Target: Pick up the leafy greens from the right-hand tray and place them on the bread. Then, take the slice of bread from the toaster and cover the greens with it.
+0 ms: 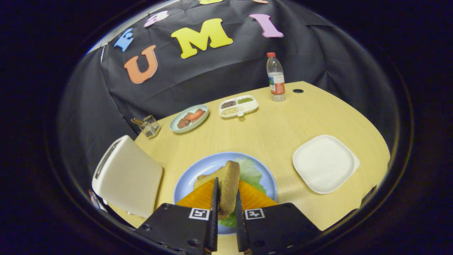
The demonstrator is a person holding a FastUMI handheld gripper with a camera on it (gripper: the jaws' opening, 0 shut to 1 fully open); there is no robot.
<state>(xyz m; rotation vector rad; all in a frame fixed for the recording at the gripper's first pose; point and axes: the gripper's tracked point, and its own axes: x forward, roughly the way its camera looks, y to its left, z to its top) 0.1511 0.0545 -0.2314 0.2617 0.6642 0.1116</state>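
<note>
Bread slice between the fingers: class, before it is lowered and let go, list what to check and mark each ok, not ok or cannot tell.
1. Gripper shut on the bread slice, held on edge: ok.
2. Slice above the blue plate: ok.
3. Greens already on the plate: ok.
4. Bottom bread under the greens: cannot tell, mostly hidden.
5. Slice turned flat for covering: not ok.
6. Toaster stands apart from the plate: ok.

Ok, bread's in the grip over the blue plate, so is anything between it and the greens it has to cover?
Nothing visible. The gripper holds the bread slice on edge directly above the leafy greens on the blue plate; the toaster stands off to the side.
</note>
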